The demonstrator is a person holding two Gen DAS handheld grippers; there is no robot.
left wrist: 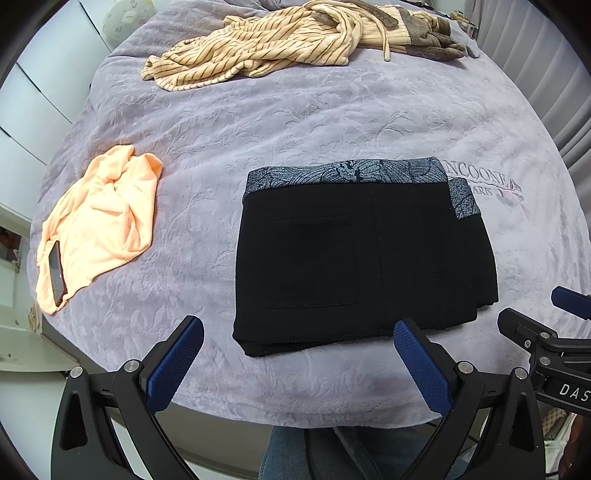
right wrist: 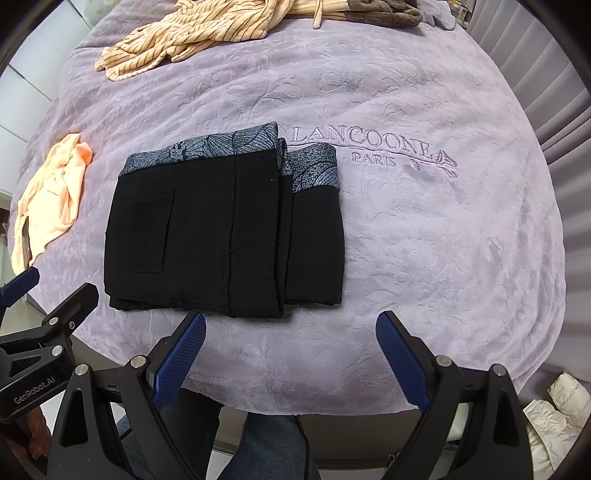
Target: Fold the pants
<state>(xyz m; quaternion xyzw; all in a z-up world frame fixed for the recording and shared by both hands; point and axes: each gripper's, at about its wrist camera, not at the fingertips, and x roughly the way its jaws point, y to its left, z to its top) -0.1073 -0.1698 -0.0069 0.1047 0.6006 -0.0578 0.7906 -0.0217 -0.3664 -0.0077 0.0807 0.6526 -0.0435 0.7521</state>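
The black pants [left wrist: 354, 258] with a grey leaf-patterned waistband lie folded into a compact rectangle on the lilac bedspread [left wrist: 295, 122]; they also show in the right wrist view [right wrist: 221, 229]. My left gripper [left wrist: 297, 332] is open and empty, just short of the fold's near edge. My right gripper [right wrist: 291, 328] is open and empty, just in front of the fold's near right corner. The right gripper's tip shows at the right edge of the left wrist view [left wrist: 546, 332], the left gripper's at the left of the right wrist view [right wrist: 48, 314].
A crumpled peach garment [left wrist: 103, 225] with a phone [left wrist: 57, 273] on it lies at the left. A striped beige garment [left wrist: 258, 48] and a brown one [left wrist: 428, 33] lie at the far end. The bed's near edge is just below the grippers. A curtain [right wrist: 554, 92] hangs at the right.
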